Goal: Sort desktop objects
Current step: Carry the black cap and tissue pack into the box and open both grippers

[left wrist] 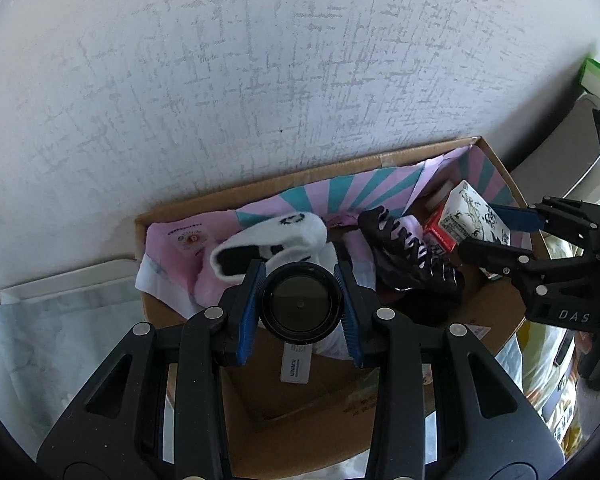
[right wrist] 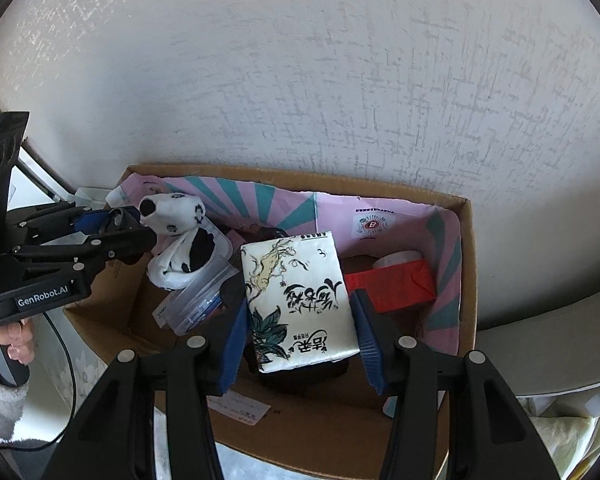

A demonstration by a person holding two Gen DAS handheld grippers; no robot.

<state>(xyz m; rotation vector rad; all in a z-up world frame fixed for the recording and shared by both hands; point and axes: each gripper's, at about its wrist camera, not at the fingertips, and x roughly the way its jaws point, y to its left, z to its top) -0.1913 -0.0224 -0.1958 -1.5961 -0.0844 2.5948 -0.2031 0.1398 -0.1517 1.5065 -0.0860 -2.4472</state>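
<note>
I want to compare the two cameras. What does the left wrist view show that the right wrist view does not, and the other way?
Only the left wrist view shows the black round lid clamped in the left gripper, and the black hair claw.

Only the right wrist view shows the clear plastic container and the hand holding the left gripper.

Both show the cardboard box, the white sock, the red carton and the tissue pack in the right gripper.

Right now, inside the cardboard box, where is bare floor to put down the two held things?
Bare floor of the cardboard box shows along its near wall, in front of the red carton. The middle is crowded: socks, a clear tub, a black hair claw.
</note>
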